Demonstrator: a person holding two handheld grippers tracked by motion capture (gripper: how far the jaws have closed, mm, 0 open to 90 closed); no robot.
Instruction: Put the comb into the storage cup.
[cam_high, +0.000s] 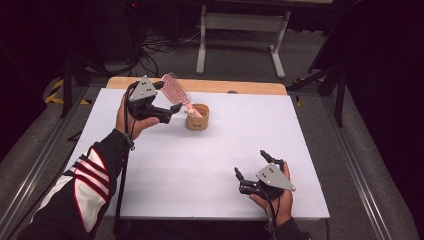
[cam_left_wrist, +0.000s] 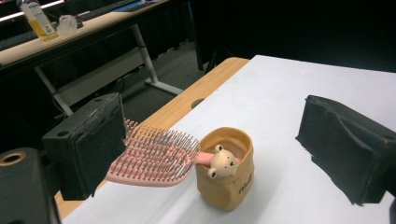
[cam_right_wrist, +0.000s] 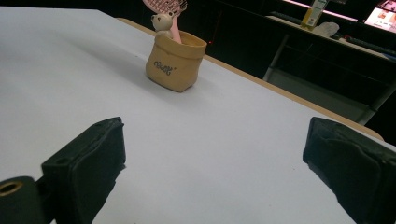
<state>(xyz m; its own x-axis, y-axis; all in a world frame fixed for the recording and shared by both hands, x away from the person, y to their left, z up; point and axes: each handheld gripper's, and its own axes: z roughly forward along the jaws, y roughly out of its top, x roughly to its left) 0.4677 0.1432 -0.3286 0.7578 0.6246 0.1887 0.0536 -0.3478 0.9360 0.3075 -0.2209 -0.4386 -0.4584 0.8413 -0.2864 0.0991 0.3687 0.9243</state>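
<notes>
Toward the far left of the white table (cam_high: 210, 165), the left gripper (cam_high: 172, 111) hangs just beside the tan pouch-shaped holder (cam_high: 198, 118), jaws spread wide with nothing between them, and that is where the action looks set to happen. From the left gripper view, the pink hairbrush (cam_left_wrist: 156, 158) stands handle-down in the holder (cam_left_wrist: 227, 179), its bristled head tipped out over the rim and leaning off toward the table's far wooden edge; its long axis runs on a slant from the holder's mouth up and away. A small bear figure (cam_left_wrist: 222, 162) sits at the rim, right against the brush's handle. The brush head lies just ahead of one black jaw, so the left hand is plainly the nearer one. Whether that jaw touches the bristles is hard to tell from here. Down at the near right, the right gripper (cam_high: 259, 169) rests low over bare table, jaws likewise parted and empty, well apart from the holder (cam_right_wrist: 174, 61), which stands far off in its own view with the brush (cam_right_wrist: 169, 9) poking out the top.
</notes>
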